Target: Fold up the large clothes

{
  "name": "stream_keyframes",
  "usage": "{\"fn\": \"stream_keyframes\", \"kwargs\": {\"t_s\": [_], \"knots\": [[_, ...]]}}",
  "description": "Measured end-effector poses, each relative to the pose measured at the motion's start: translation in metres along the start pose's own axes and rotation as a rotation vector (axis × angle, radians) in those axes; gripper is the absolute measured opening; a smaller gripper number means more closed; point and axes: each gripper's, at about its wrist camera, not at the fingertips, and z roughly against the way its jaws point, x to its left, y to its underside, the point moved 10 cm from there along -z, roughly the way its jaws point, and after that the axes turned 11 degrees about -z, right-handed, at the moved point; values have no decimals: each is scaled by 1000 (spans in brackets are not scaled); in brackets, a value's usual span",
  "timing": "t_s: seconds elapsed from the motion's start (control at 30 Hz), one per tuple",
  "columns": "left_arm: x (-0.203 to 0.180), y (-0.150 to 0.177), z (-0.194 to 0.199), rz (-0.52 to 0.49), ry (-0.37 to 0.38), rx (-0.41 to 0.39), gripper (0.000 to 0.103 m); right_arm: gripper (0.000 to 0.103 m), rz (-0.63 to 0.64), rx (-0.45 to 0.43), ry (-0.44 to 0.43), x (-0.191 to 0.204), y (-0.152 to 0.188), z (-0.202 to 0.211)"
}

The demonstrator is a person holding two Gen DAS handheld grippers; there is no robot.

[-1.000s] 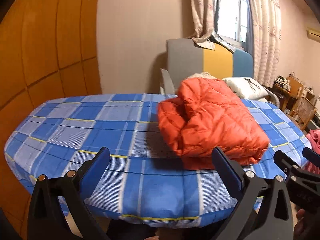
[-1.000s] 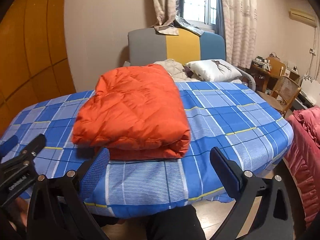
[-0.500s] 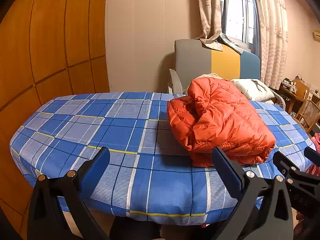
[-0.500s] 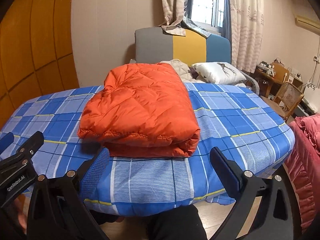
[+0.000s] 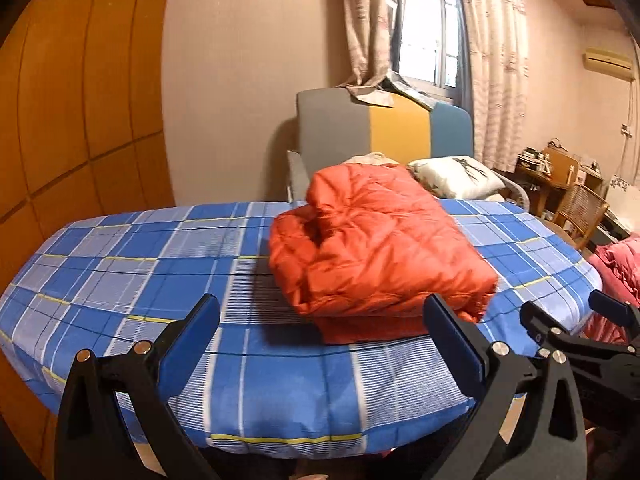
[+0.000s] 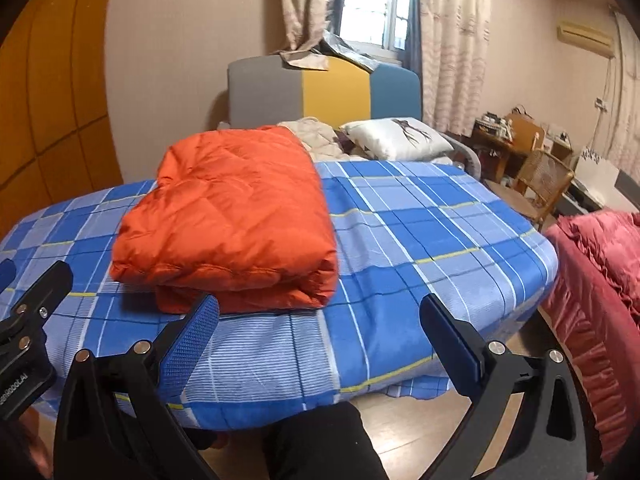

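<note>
An orange puffer jacket (image 5: 372,244) (image 6: 236,216) lies folded into a thick rectangle on the table covered with a blue plaid cloth (image 5: 140,264) (image 6: 420,224). My left gripper (image 5: 322,320) hangs open off the table's near edge, short of the jacket, with nothing between its fingers. My right gripper (image 6: 318,320) is open too, held back from the edge with the jacket ahead on its left. Each gripper shows at the side of the other's view.
A grey, yellow and blue sofa (image 6: 320,92) with a white pillow (image 6: 396,138) stands behind the table. A pink quilted cover (image 6: 600,272) lies at the right, near a wicker chair (image 6: 544,180). Orange wall panels (image 5: 68,100) run along the left. A person's dark-clad leg (image 6: 320,440) is below.
Both grippers have lifted and shifted a little, so the jacket and table sit lower and more centred in view. The jacket has not moved, and both grippers stay open.
</note>
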Motion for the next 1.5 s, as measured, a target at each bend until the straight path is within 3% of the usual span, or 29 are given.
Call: {"fn": "stream_keyframes", "kwargs": {"t_s": [0.2, 1.5], "knots": [[-15, -2, 1, -45, 25, -15, 101, 100, 14, 4, -6, 1, 1, -1], [-9, 4, 4, -10, 38, -9, 101, 100, 61, -19, -13, 4, 5, 7]]}}
